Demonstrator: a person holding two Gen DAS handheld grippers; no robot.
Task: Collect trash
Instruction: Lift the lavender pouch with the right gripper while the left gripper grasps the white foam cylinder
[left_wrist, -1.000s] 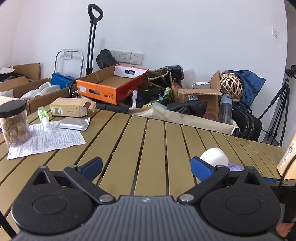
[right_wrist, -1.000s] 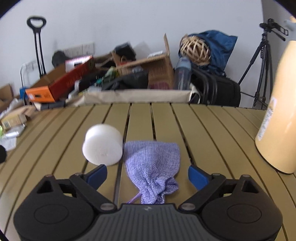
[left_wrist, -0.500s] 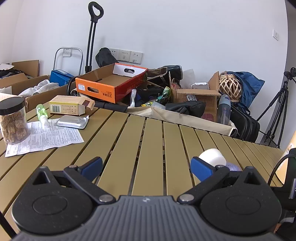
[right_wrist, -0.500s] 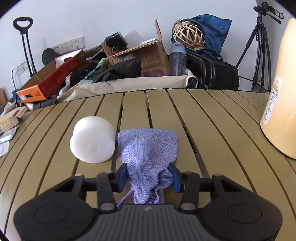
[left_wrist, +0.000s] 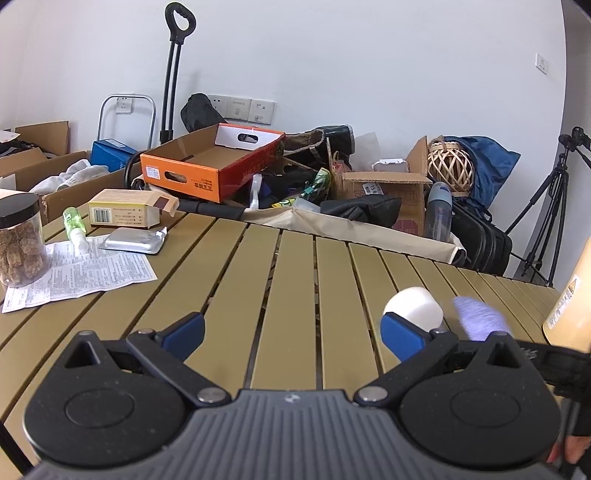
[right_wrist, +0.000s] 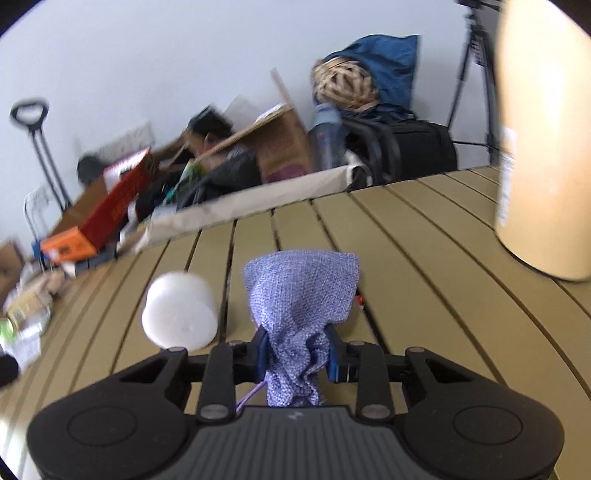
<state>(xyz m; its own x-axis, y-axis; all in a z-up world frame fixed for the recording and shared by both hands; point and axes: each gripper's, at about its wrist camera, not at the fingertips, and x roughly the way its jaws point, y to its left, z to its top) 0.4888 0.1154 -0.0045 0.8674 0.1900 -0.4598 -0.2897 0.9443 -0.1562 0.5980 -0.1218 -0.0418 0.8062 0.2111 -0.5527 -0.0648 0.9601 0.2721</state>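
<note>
Both views are bright, with soft, even daylight-looking light and hardly any hard shadows on the slatted counter (left_wrist: 295, 266). The white wall (left_wrist: 351, 66) is washed out but not blown. The left wrist view is crisp nearly everywhere; only the purple knit pouch (left_wrist: 480, 319) at its right is smeared. The right wrist view is a lot rougher: the clutter of cardboard boxes (right_wrist: 122, 206) along the wall is streaked with motion blur, the tripod (right_wrist: 476, 74) looks ghosted, and the tan bottle (right_wrist: 543, 147) glares pale along its lit side. Typical fisheye stuff too: counter slats bow outward, and dark vignetting eats the corners of both pictures.
</note>
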